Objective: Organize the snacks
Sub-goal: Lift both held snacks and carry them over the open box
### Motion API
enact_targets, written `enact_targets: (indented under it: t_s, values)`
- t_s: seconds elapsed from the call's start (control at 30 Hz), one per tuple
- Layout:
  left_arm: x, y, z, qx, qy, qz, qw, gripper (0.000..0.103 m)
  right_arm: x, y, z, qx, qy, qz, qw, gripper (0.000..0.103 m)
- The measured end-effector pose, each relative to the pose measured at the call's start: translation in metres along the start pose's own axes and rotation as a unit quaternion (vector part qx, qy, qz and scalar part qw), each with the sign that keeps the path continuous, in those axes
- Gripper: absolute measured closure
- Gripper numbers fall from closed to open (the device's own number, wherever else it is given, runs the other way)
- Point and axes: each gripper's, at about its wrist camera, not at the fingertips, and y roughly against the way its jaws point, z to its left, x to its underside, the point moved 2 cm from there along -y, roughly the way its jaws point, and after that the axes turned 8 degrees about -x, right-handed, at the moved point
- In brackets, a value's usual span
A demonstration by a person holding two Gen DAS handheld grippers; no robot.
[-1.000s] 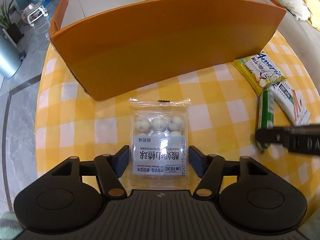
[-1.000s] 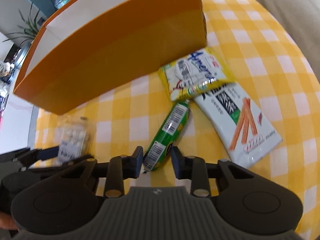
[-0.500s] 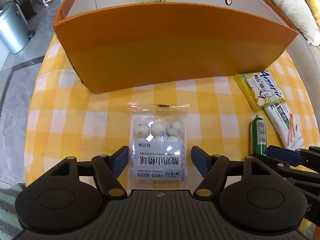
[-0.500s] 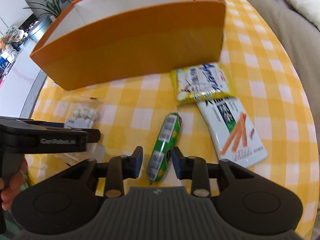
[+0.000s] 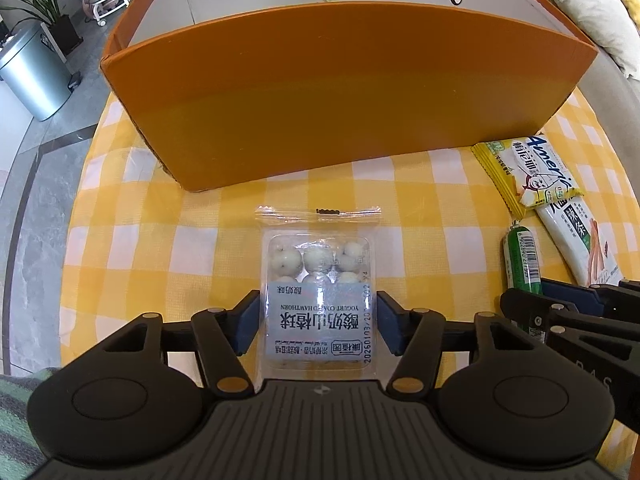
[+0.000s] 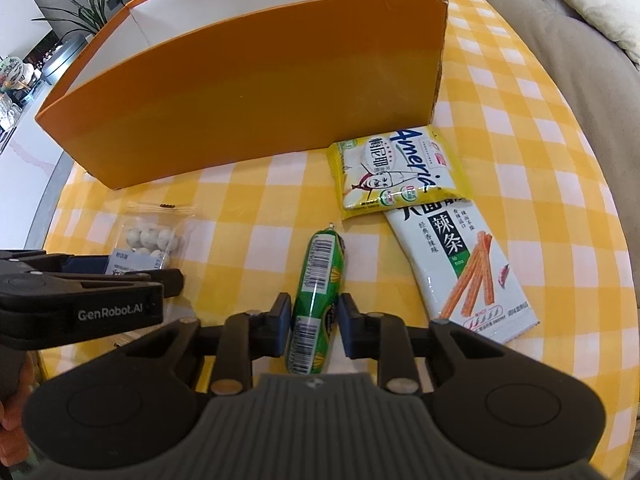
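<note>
Yellow-and-white checked cloth [image 5: 168, 248] covers the round table, with grey floor tiles, a metal bin [image 5: 34, 76] and a potted plant [image 5: 48, 12] beyond its edge. On the cloth, in front of the orange box [image 5: 340, 92], lies a clear pack of yogurt hawthorn balls [image 5: 320, 292] — its long axis runs away from the camera, sealed end toward the box. The left gripper [image 5: 318, 326] straddles the pack's near half; its jaws have just been closing, and the blue pads sit at the pack's edges, though a firm press cannot be made out. The right gripper [image 6: 314, 330] is clamped on a green sausage stick [image 6: 318, 300], whose tip points toward the box. Beside it a yellow snack packet [image 6: 396, 172] overlaps a white spicy-strip packet [image 6: 460, 268]. Inside the box only white walls show — any contents are hidden.
</note>
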Motion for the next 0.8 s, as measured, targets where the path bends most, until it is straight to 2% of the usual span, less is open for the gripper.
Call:
enact_targets:
  t_s: [0.2,0.37,0.6,0.8]
  values:
    - [0.0,0.007,0.002,0.016,0.01,-0.004,0.9998,0.039,0.0,-0.001,-0.001,-0.004,-0.006,0.003,1.0,0.082]
    - [0.0,0.029,-0.001,0.033,0.015,-0.023,0.9991,0.039,-0.001,0.005,-0.001,-0.009,-0.012,-0.001,1.0,0.083]
    - [-0.002,0.069,0.001,0.059,0.031,-0.059,0.9961,0.039,-0.004,0.034,0.006,-0.015,-0.002,-0.03,0.999,0.083]
    - [-0.008,0.106,0.005,0.076,0.038,-0.105,0.9908,0.038,-0.011,0.066,0.014,-0.017,0.008,-0.072,0.997,0.083]
